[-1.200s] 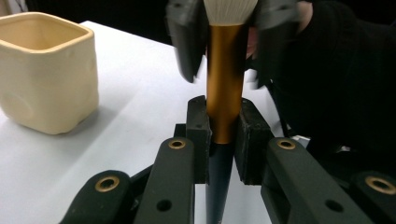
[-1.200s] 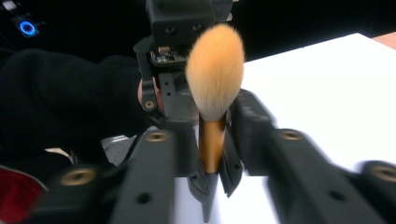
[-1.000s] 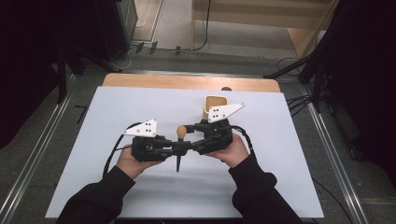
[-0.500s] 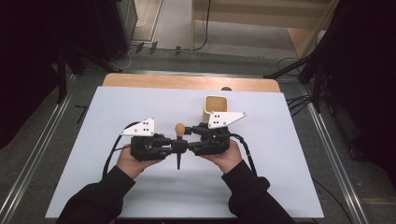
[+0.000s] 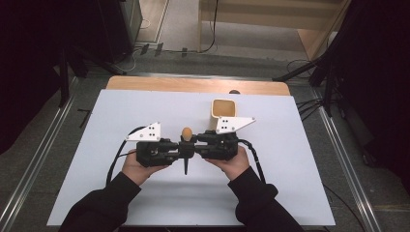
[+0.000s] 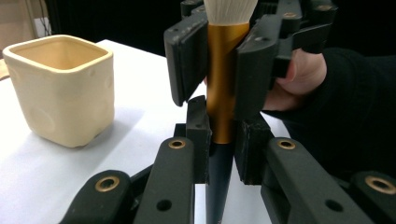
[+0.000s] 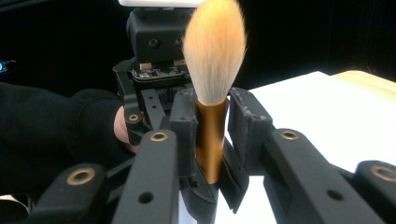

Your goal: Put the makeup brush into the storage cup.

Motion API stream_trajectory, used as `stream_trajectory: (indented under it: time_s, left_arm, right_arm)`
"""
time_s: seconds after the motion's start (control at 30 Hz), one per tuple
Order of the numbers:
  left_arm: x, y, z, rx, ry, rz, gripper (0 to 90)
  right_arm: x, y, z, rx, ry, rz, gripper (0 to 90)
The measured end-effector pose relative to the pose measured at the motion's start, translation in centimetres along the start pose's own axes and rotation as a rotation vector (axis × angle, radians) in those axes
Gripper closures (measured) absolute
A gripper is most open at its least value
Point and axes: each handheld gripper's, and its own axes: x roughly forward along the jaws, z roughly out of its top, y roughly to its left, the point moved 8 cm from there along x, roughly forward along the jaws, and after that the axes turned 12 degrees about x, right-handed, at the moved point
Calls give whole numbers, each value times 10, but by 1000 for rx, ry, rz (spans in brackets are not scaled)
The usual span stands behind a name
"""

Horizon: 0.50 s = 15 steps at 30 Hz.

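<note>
A makeup brush (image 5: 186, 132) with orange bristles, a gold ferrule and a black handle stands upright above the white table (image 5: 300, 164), bristles up. My left gripper (image 5: 182, 149) and right gripper (image 5: 192, 146) face each other and both clamp it. In the left gripper view my left gripper (image 6: 222, 145) is shut at the bottom of the gold ferrule (image 6: 220, 93), and the right gripper (image 6: 219, 58) closes on it higher up. In the right gripper view my right gripper (image 7: 212, 133) is shut on the ferrule just under the bristles (image 7: 215, 51).
A cream square cup (image 5: 223, 108) stands empty just behind the right gripper; it also appears at the left of the left gripper view, as the cup (image 6: 60, 88). A wooden strip (image 5: 193, 85) runs along the table's far edge. Cables lie on the floor beyond.
The right gripper has slid left up to the brush held by the left gripper and its jaws now close on the ferrule. The left hand stayed put.
</note>
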Motion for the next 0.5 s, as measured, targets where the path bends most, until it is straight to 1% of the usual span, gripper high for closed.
stream_trajectory:
  time_s: [0.1,0.17,0.27,0.37,0.4,0.5]
  left_arm:
    - [0,0,0,1,0,2,790]
    - [0,0,0,3,0,0,789]
    - [0,0,0,-4,-2,-7,789]
    - [1,0,-1,-7,6,-13,785]
    - [1,0,-1,-15,5,-20,783]
    - [1,0,-1,-15,5,-16,779]
  right_arm:
    - [0,1,0,2,1,7,778]
    - [1,1,0,-1,1,4,780]
    - [0,2,0,7,4,13,785]
    - [0,1,-1,5,10,13,788]
    - [0,1,-1,4,12,10,789]
    - [0,2,-1,3,14,9,790]
